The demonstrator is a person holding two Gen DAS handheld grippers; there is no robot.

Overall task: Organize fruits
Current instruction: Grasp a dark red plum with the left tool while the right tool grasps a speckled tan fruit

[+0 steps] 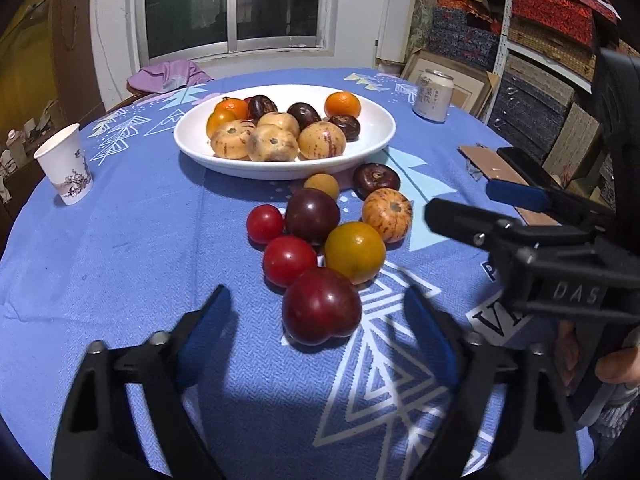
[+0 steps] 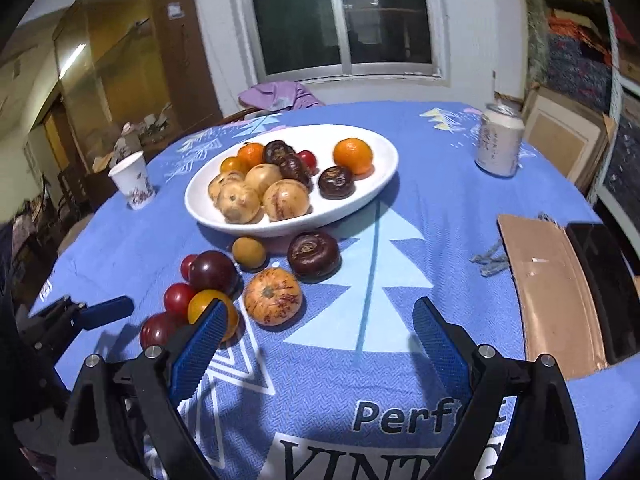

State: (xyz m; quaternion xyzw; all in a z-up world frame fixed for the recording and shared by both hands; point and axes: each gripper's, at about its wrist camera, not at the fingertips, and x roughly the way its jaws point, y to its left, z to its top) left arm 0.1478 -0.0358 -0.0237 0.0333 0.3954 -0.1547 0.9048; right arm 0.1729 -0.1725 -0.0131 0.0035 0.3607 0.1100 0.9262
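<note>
Nearest the left gripper (image 1: 316, 312) sits a dark red plum (image 1: 321, 306), between its blue pads; the pads stand apart from the fruit's sides, not pressing on it, though the right one is smeared by blur. Beyond the plum the loose fruit clusters on the blue tablecloth (image 1: 120, 248): two red tomatoes (image 1: 289, 260), a yellow tomato (image 1: 355, 252), a purple plum (image 1: 312, 216), a speckled orange fruit (image 1: 387, 209), a small tan one (image 1: 321, 185) and a dark brown one (image 1: 376, 179). Farther off, the white bowl (image 1: 360, 148) holds more fruit, piled so that some hide behind others. A paper cup (image 1: 66, 164) stands far left, a can (image 1: 433, 95) far right.

From the right wrist view, the right gripper (image 2: 320, 332) stands wide open over bare cloth with nothing held; its left pad covers part of the yellow tomato. At the right, cardboard (image 2: 548, 280) and a dark slab (image 2: 604, 276) are cut off by the frame edge. Printed lettering near the bottom is partly hidden.
</note>
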